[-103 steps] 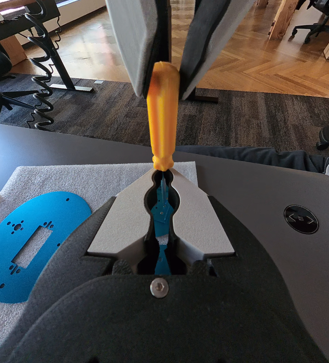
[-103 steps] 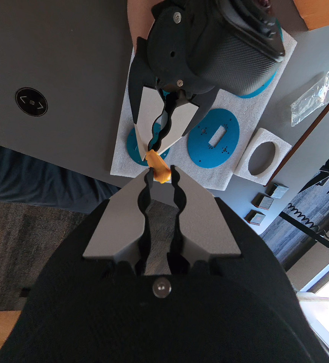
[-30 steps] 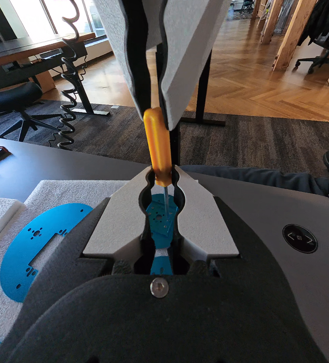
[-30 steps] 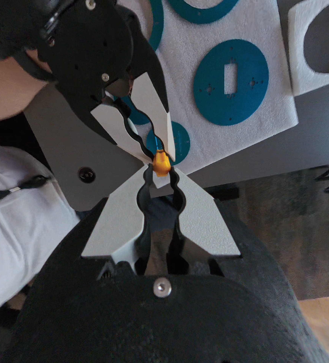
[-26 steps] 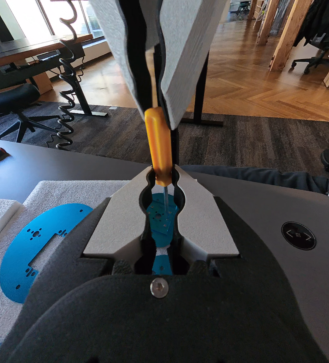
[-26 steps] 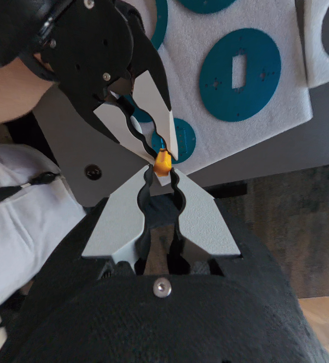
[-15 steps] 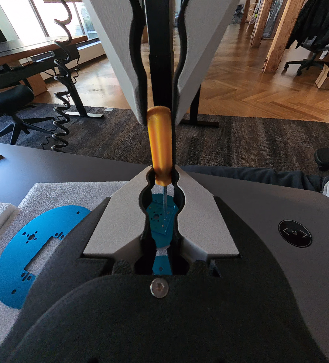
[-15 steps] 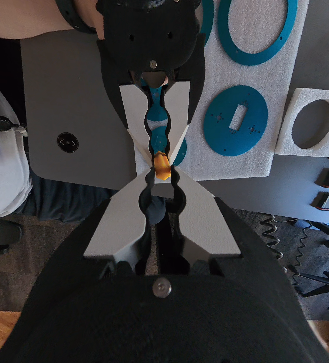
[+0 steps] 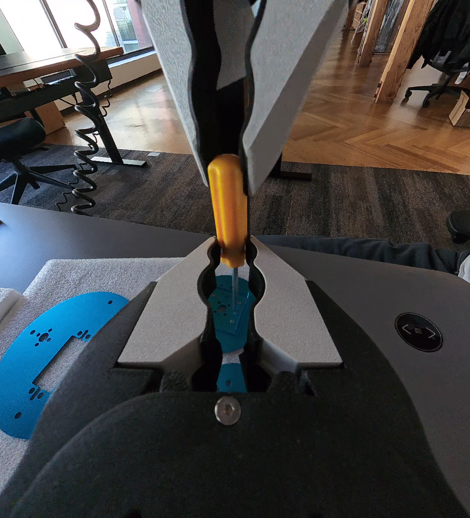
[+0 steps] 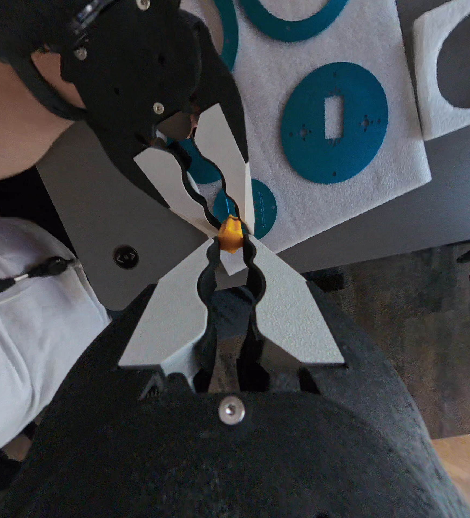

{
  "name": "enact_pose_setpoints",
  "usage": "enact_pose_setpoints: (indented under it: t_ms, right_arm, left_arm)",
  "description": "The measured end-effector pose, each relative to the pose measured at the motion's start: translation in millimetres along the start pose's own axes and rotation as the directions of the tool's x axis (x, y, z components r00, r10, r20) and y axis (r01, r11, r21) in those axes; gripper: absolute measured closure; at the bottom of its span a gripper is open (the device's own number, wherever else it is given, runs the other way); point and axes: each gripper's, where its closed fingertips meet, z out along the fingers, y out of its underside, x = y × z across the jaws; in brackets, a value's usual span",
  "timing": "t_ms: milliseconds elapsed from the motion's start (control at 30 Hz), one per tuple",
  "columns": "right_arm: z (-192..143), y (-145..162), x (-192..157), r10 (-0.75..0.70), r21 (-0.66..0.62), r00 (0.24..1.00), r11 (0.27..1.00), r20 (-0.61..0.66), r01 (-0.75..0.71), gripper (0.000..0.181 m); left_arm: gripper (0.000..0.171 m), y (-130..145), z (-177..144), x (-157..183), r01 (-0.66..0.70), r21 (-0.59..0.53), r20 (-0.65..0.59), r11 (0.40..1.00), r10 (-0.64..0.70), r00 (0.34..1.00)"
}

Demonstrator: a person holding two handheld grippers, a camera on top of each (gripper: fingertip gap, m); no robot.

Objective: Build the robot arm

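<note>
Left wrist view alone shows the screwdriver (image 9: pixel 229 207) shaft reaching down to a small blue plate (image 9: pixel 229 308) on white foam (image 9: pixel 96 276) on the worktop (image 9: pixel 354 283). Right hand-held gripper (image 10: pixel 229 238) pinches the handle top; left hand-held gripper (image 9: pixel 231 249) is clamped on its lower end.

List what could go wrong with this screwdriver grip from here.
1. Both claws pinch the orange screwdriver: the right claw only at the handle's top end, so it might slip off.
2. The thin shaft meets the small blue plate, which lies loose on white foam and could shift.
</note>
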Motion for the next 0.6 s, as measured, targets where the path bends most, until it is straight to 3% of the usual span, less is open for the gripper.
enact_pose_setpoints:
  t_ms: [67,200,267,433,533,600]
  right_arm:
    - [0.6,-2.0,0.2,-0.022,0.014,1.000,1.000,-0.017,0.022,0.165]
    - [-3.0,-3.6,-2.5,-0.336,0.017,0.942,0.941,-0.020,0.337,0.163]
    - [-5.5,-7.0,-4.9,-0.423,0.042,0.906,0.905,-0.019,0.424,0.164]
    - [-4.0,-7.5,-2.3,-0.376,0.016,0.926,0.927,0.027,0.375,0.164]
    - [-2.9,-9.0,-1.1,-0.259,0.011,0.966,0.966,-0.002,0.259,0.165]
    - [-2.5,-7.3,1.1,-0.089,0.002,0.996,0.996,-0.031,0.089,0.165]
  left_arm:
    - [0.156,0.2,-0.8,-0.4,0.005,0.001,-0.001,1.000,-0.005,1.000]
    - [0.156,-0.1,0.9,1.4,-0.004,0.002,-0.005,1.000,0.004,1.000]
    - [0.156,0.1,-0.2,0.9,0.002,0.005,-0.010,1.000,-0.002,1.000]
    - [0.156,0.2,-0.5,-0.5,0.014,0.008,-0.010,1.000,-0.014,1.000]
    - [0.156,0.5,-1.5,-1.4,0.014,0.005,-0.001,1.000,-0.014,1.000]
    - [0.155,0.4,-0.7,-1.8,0.011,0.002,0.004,1.000,-0.011,1.000]
